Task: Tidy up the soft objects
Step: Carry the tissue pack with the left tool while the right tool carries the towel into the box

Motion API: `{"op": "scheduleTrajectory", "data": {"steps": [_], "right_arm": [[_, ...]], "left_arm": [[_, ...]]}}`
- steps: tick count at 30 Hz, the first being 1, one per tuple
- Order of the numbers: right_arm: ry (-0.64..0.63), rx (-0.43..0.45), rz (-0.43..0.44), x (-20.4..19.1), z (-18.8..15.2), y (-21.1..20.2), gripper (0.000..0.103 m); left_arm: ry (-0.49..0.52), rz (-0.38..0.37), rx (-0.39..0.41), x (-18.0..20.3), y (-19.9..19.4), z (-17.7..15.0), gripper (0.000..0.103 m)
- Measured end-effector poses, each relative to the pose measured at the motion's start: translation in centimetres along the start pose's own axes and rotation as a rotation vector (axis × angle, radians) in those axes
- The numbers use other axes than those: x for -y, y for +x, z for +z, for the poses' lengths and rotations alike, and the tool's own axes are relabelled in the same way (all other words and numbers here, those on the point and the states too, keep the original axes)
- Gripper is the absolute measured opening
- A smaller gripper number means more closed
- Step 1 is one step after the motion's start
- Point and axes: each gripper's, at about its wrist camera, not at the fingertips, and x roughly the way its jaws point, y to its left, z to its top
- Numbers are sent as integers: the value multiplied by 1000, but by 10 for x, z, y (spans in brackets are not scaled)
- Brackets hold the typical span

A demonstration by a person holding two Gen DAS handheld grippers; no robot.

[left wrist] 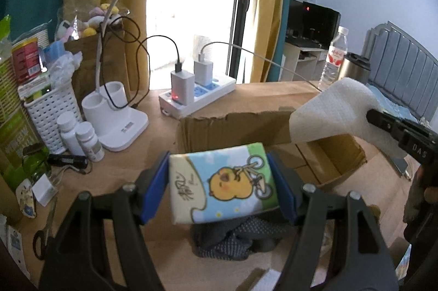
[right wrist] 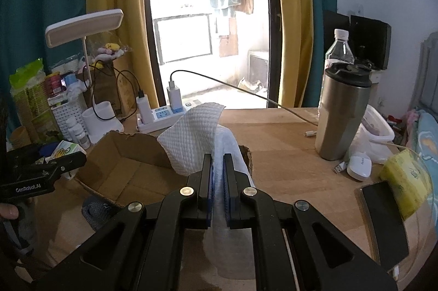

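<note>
Black linkage arms of the right gripper (right wrist: 217, 162) filled the nearest ground of its own view, jaws clamped tight on a white embossed paper towel (right wrist: 191, 137) that stood up from the pads and drooped below them. Beyond it, at about ten o'clock, lay the biggest task item, an open cardboard box (right wrist: 128, 154) on the wooden desk (right wrist: 273, 137), its torn flap raised and its floor bare as far as either view showed. Next in size, the left gripper (left wrist: 219, 181) held a cartoon-printed tissue pack (left wrist: 221, 184) squarely between its blue pads, hanging over the near edge of the box at six o'clock in its view, with a dark dotted cloth (left wrist: 235, 241) lying on the desk beneath. A steel tumbler (right wrist: 343, 113) stood well apart at three o'clock, and a yellow sponge (right wrist: 405, 181) lay near the right edge. By this reading the work was early: both soft items were lifted but neither was yet in the box, and the cloth and sponge looked still to be gathered.
</note>
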Motion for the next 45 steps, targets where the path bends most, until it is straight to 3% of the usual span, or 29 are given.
{"op": "scheduleTrajectory", "data": {"steps": [13,26,28,32,36,40,45], "right_arm": [[-9,-61,23,-7,3,40,7],[7,-194,35,-10,-14,69,8],[11,-206,35,-10,-15,70,11],[17,-215,51,-11,-15,67,35],[13,-200,59,-13,-13,60,48],[16,-175,51,-13,-10,50,51],[18,-145,39,-12,-7,35,56]], "left_arm": [[4,-27,-48,-2,32,3,71],[14,-60,-107,0,52,-1,71],[4,-75,-110,0,50,-1,71],[-4,-71,-123,0,51,-2,72],[-20,-68,-134,0,51,-3,77],[-23,-82,-113,0,44,-1,87],[-30,-78,-79,0,31,0,89]]}}
